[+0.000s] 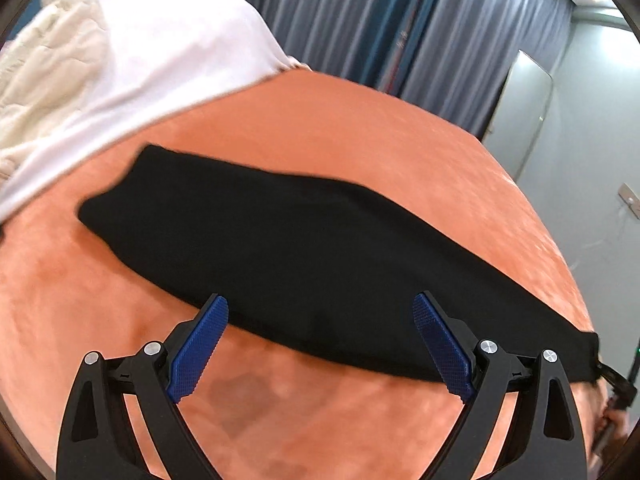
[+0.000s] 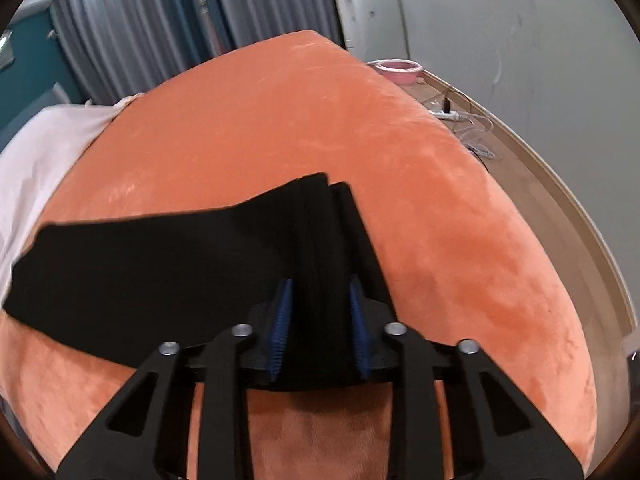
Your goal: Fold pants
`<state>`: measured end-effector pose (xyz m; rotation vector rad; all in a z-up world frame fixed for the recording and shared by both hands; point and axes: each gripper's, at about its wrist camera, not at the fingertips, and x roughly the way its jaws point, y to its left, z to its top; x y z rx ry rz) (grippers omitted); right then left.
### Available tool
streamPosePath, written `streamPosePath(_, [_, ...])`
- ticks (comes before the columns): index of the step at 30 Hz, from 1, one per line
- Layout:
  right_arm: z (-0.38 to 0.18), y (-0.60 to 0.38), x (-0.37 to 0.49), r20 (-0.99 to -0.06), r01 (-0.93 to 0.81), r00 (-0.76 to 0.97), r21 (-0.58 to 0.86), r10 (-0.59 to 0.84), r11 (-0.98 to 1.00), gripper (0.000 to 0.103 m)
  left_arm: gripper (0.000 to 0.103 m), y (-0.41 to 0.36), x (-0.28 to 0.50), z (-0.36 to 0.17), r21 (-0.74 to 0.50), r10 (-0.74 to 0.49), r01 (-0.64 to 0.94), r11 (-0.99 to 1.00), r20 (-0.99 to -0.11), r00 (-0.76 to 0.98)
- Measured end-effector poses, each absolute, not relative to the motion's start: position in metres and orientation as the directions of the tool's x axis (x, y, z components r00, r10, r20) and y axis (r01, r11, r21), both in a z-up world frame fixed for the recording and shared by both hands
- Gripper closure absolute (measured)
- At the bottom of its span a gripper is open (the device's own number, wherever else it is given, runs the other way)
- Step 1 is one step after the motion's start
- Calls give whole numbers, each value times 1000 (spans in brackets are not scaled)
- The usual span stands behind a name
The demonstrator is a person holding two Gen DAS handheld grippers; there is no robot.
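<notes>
The black pants (image 1: 304,248) lie folded lengthwise in a long strip on the orange bed cover (image 1: 320,120). My left gripper (image 1: 320,308) is open and empty, its blue pads at the strip's near edge around the middle. My right gripper (image 2: 320,292) is shut on one bunched end of the pants (image 2: 160,272), which rises off the orange cover (image 2: 320,112) between the blue pads. In the left wrist view that held end shows at the far right with the right gripper (image 1: 612,376) at the frame edge.
A white sheet (image 1: 160,64) and a cream quilt (image 1: 44,76) lie at the head of the bed. Grey curtains (image 1: 360,12) hang behind. A wooden floor with cables (image 2: 472,128) and a pink bowl (image 2: 400,69) lie beyond the bed's right edge.
</notes>
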<state>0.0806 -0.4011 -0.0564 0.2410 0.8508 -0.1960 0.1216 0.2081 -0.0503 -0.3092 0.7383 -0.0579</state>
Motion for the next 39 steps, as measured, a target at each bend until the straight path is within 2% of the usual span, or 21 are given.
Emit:
streamPosePath(4, [-11,-396,74,-657,228,747,117,-97,967,93,11,183,110,-58,-294,-185,-26,955,-664,725])
streamPosePath(5, [-11,-397,78,-656,230,746,94,-113,969,92,11,177,108,-61,-276,-177,-19,961,-667,723])
streamPosePath(8, [-61,-405,101,-786,273,593,-11,-177,962,90,11,165,105,-73,-209,-136,-16,978,-691,710])
streamPosePath(9, [-59,-406,98,-770,279,614,7,-173,960,86,11,163,103,-77,-192,-124,-17,981,-694,709])
streamPosePath(10, [-48,-407,92,-754,296,636,41,-165,954,78,11,160,100,-82,-173,-107,-22,985,-699,707])
streamPosePath(13, [-13,-408,71,-673,331,727,165,-139,929,77,11,157,93,-97,-164,-108,-13,986,-709,697])
streamPosePath(15, [3,-395,67,-641,298,757,170,-125,939,77,11,155,93,-107,-160,-110,-10,987,-721,684])
streamPosePath(20, [-11,-367,116,-698,190,716,217,16,957,78,11,148,99,-134,-142,-93,-24,990,-756,648])
streamPosePath(21, [-26,-374,131,-726,214,688,226,18,950,81,11,147,99,-134,-139,-92,-20,990,-754,651])
streamPosePath(22, [-45,-391,144,-763,282,646,215,-19,935,94,11,147,98,-134,-141,-96,-16,990,-751,653])
streamPosePath(23, [-58,-409,152,-775,332,631,239,-26,912,103,11,149,98,-135,-150,-103,-16,989,-749,655])
streamPosePath(25, [-62,-443,135,-706,381,705,458,68,803,103,11,153,96,-137,-169,-120,-11,986,-744,657])
streamPosePath(26, [-54,-452,118,-678,429,734,501,33,751,103,11,156,96,-138,-187,-133,-11,982,-738,662])
streamPosePath(29, [-33,-452,75,-663,482,742,427,-97,765,78,11,158,94,-141,-202,-141,-13,979,-730,668])
streamPosePath(30, [-32,-451,62,-670,488,735,415,-105,768,60,11,157,94,-141,-194,-136,-12,981,-731,669])
streamPosePath(31, [-32,-450,52,-673,484,734,424,-91,766,47,11,155,95,-141,-186,-131,-11,983,-732,669])
streamPosePath(36, [-43,-440,23,-704,459,707,393,-60,797,45,11,154,95,-142,-184,-129,-11,983,-734,667])
streamPosePath(39, [-44,-433,31,-710,465,702,388,-64,796,36,11,156,95,-142,-200,-142,-10,980,-729,670])
